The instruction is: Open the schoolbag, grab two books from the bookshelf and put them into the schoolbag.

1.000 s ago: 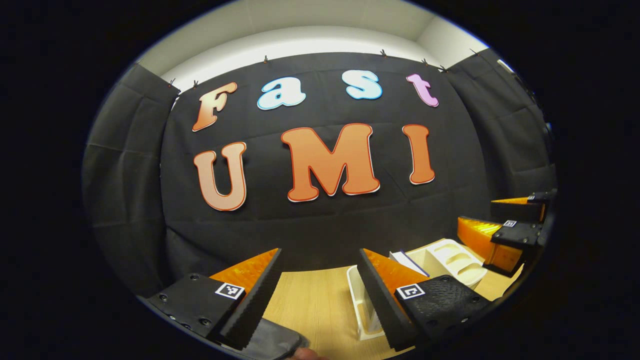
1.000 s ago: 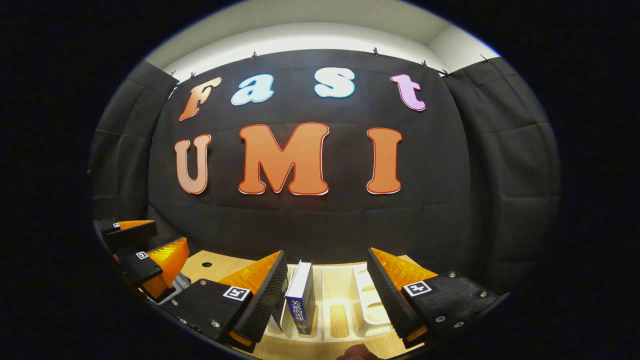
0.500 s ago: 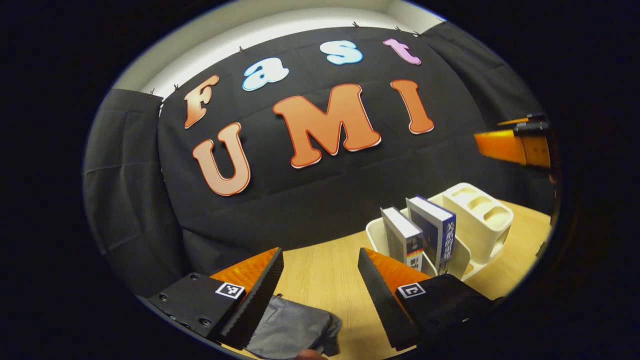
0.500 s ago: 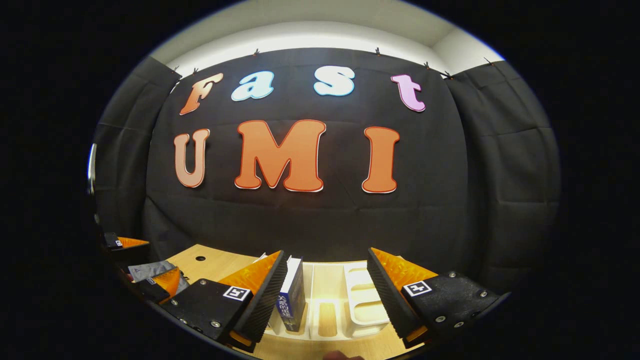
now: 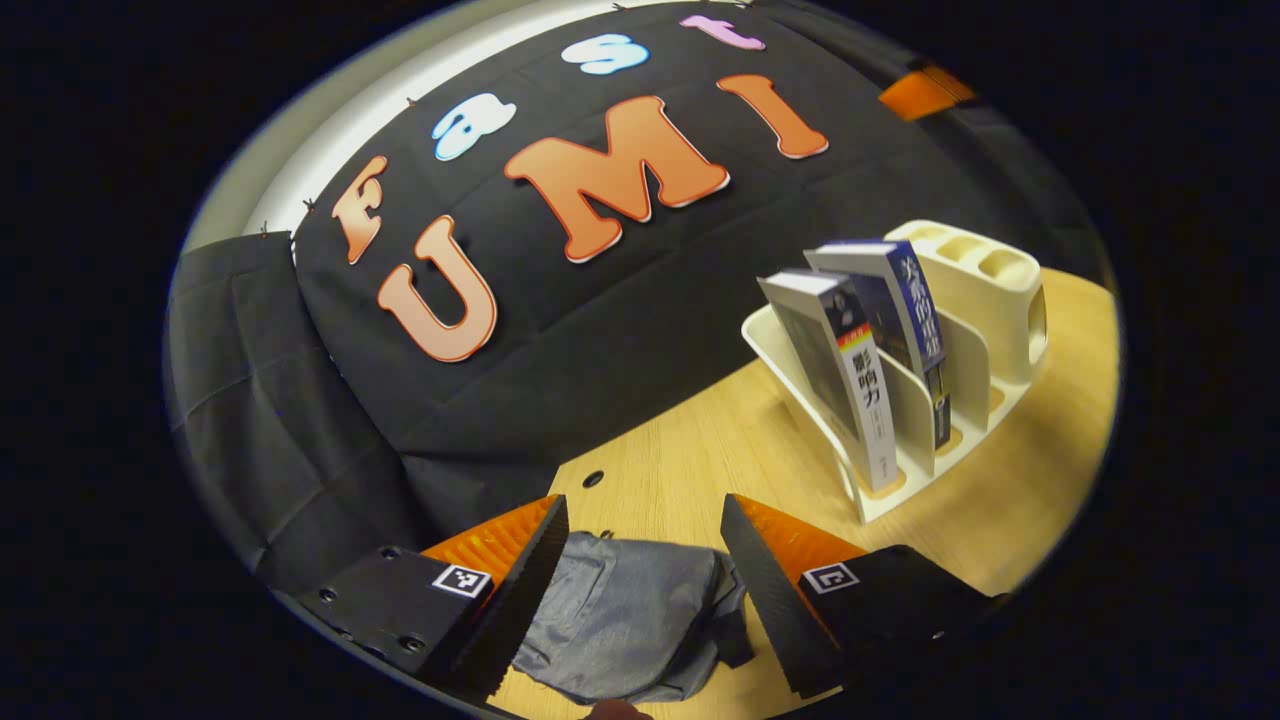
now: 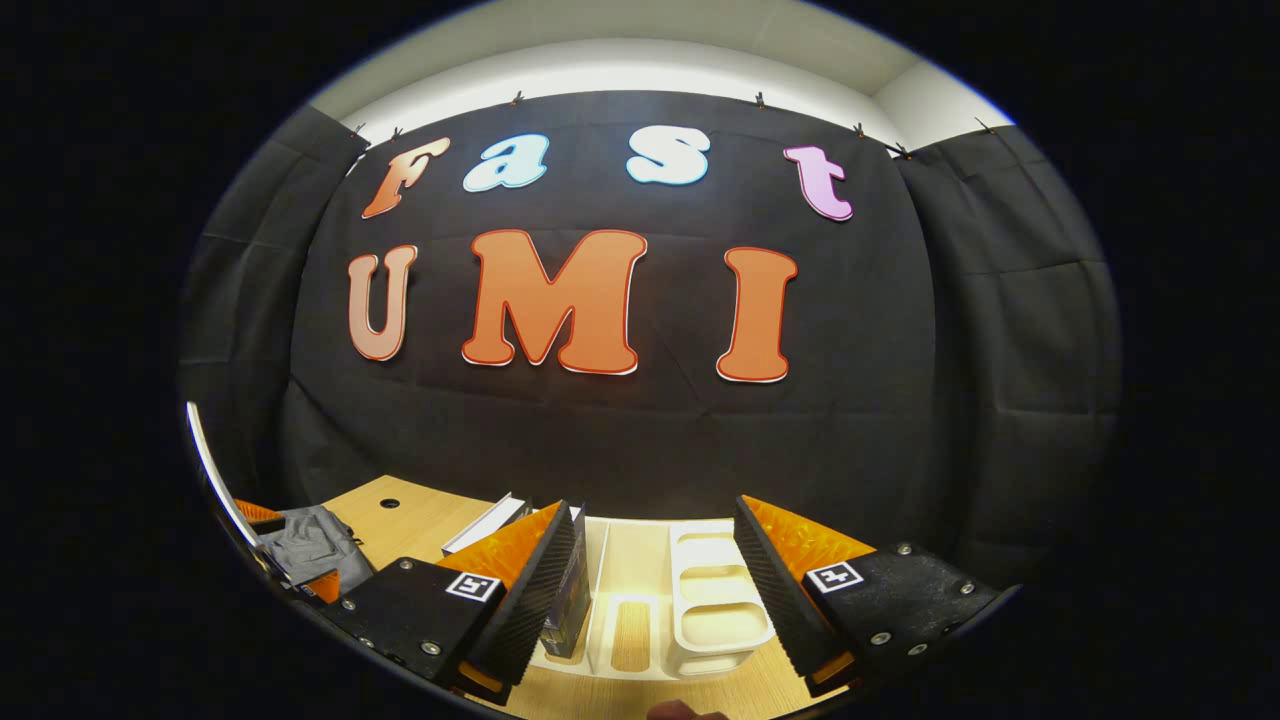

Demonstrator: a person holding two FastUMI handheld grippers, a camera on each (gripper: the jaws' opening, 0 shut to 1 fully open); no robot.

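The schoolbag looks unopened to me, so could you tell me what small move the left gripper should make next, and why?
Probably lower the left gripper onto the grey schoolbag. Its jaws stand open right over the bag, which lies flat on the wooden table and looks closed. Both books are upright in the white bookshelf, so opening comes first. No zip pull can be made out.

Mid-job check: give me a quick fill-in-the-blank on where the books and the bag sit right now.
1. ____ books stand in the white bookshelf.
2. The grey schoolbag lies on the ____ table.
3. The left gripper hangs over the schoolbag, jaws ____.
4. The navy book stands ____ the grey book and the shelf's cup slots.

Missing: two; wooden; open; between
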